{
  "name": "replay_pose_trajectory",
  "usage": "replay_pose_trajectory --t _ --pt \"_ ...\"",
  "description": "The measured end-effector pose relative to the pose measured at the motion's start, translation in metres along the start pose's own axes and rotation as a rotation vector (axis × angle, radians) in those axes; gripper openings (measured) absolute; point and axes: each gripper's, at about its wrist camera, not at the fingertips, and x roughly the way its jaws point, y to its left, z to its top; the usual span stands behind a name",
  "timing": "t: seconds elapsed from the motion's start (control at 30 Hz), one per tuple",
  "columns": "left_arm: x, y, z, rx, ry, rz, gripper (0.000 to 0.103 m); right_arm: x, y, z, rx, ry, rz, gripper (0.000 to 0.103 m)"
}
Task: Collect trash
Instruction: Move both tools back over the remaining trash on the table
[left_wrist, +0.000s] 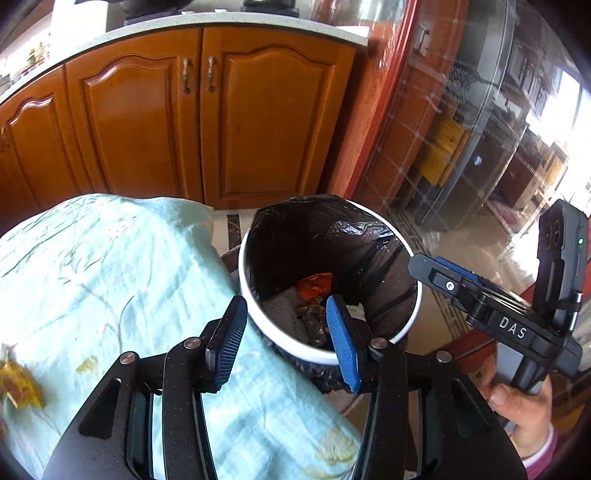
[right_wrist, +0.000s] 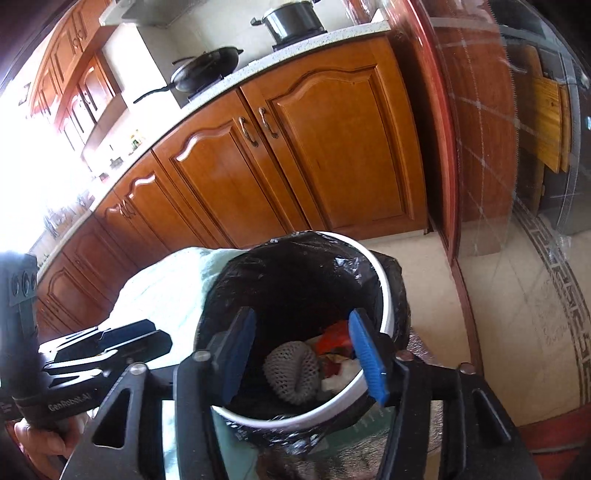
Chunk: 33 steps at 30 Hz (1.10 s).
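A white trash bin (left_wrist: 373, 218) lined with a black bag stands beside the table; it also shows in the right wrist view (right_wrist: 376, 264). Inside lie an orange wrapper (left_wrist: 314, 286), a grey foam net (right_wrist: 293, 371) and other scraps. My left gripper (left_wrist: 284, 339) is open and empty, over the bin's near rim and the table edge. My right gripper (right_wrist: 303, 360) is open and empty, above the bin's mouth; it also shows at the right of the left wrist view (left_wrist: 436, 275). Yellow peel scraps (left_wrist: 18, 384) lie on the tablecloth at the far left.
A light blue tablecloth (left_wrist: 92, 277) covers the table left of the bin. Wooden kitchen cabinets (left_wrist: 236, 118) stand behind, with a pan (right_wrist: 210, 68) and pot (right_wrist: 291, 20) on the counter. A glass door (left_wrist: 480, 129) and tiled floor (right_wrist: 517, 332) are at the right.
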Motion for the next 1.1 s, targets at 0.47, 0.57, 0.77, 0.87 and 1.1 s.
replay_pose_trajectory --t 0.47,0.57,0.77,0.87,1.1 --pt "-0.080 0.077 -0.065 -0.158 -0.115 0.058 0.049 -0.017 0.063 -0.054 -0.016 -0.019 0.109 0.089" --pt "-0.093 0.095 -0.080 -0.189 -0.124 0.076 0.049 -0.017 0.079 -0.062 -0.028 -0.005 0.129 0.089" --pt "-0.117 0.132 -0.110 -0.254 -0.138 0.117 0.049 -0.010 0.113 -0.073 -0.078 0.021 0.162 0.091" --pt "-0.127 0.152 -0.126 -0.294 -0.140 0.138 0.049 -0.005 0.128 -0.079 -0.093 0.038 0.182 0.091" --pt "-0.146 0.192 -0.156 -0.388 -0.144 0.181 0.049 0.008 0.160 -0.091 -0.134 0.081 0.219 0.091"
